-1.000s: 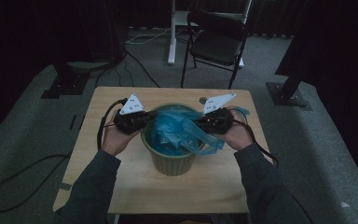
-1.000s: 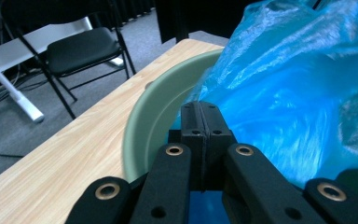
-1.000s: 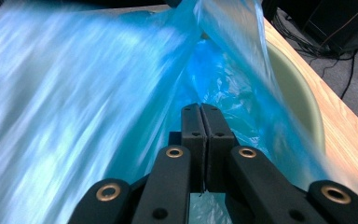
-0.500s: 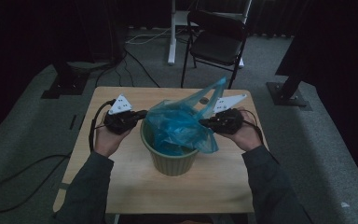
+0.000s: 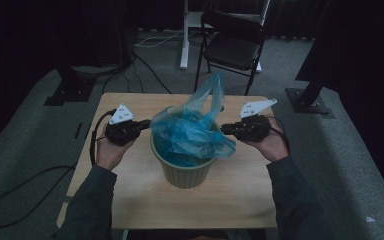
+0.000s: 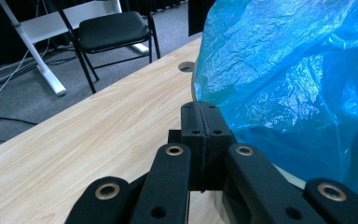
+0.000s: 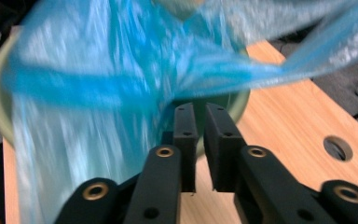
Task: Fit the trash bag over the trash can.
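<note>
Left gripper beside blue bag, handle seemingly upright.

Left gripper fingers together; right gripper just parting

Blue bag (blurry), green bin, right gripper jaws just parting

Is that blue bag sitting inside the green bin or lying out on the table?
Inside, partly: the blue bag fills the green bin mouth, with crumpled plastic rising above the rim.
</note>
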The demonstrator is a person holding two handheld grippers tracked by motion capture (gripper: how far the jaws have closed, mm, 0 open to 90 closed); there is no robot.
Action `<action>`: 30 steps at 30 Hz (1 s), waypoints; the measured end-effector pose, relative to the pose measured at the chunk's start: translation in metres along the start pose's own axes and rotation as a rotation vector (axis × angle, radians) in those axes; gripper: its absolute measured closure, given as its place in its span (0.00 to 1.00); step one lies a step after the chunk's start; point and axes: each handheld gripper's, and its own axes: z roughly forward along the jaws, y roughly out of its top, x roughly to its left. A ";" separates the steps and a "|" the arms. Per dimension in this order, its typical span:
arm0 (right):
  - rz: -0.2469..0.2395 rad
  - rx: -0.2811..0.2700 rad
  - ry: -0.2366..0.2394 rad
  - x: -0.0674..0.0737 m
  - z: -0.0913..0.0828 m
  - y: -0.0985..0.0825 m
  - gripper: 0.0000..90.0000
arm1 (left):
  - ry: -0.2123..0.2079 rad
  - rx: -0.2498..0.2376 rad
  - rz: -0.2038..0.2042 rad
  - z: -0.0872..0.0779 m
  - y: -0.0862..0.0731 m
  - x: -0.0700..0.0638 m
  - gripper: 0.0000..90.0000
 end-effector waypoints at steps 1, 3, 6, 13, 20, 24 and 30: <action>-0.006 -0.011 0.003 0.001 0.003 0.006 0.87 | -0.001 -0.004 0.001 0.000 0.001 -0.001 1.00; -0.011 -0.015 0.008 0.003 0.007 0.012 0.84 | 0.000 -0.003 0.007 0.000 0.001 -0.001 1.00; -0.011 -0.018 0.009 0.003 0.014 0.019 0.79 | -0.001 -0.003 0.008 0.000 0.001 -0.001 1.00; 0.014 -0.016 -0.008 0.000 0.031 0.031 0.76 | -0.003 -0.006 0.007 0.000 0.000 -0.001 1.00; 0.022 -0.017 -0.010 -0.001 0.044 0.041 0.69 | -0.007 -0.007 0.014 0.001 0.001 -0.003 1.00; 0.034 -0.011 -0.017 -0.002 0.049 0.043 0.66 | -0.009 -0.009 0.015 0.002 0.002 -0.004 1.00; 0.046 0.040 -0.013 -0.004 0.063 0.047 0.62 | -0.010 -0.012 0.015 0.003 0.001 -0.006 1.00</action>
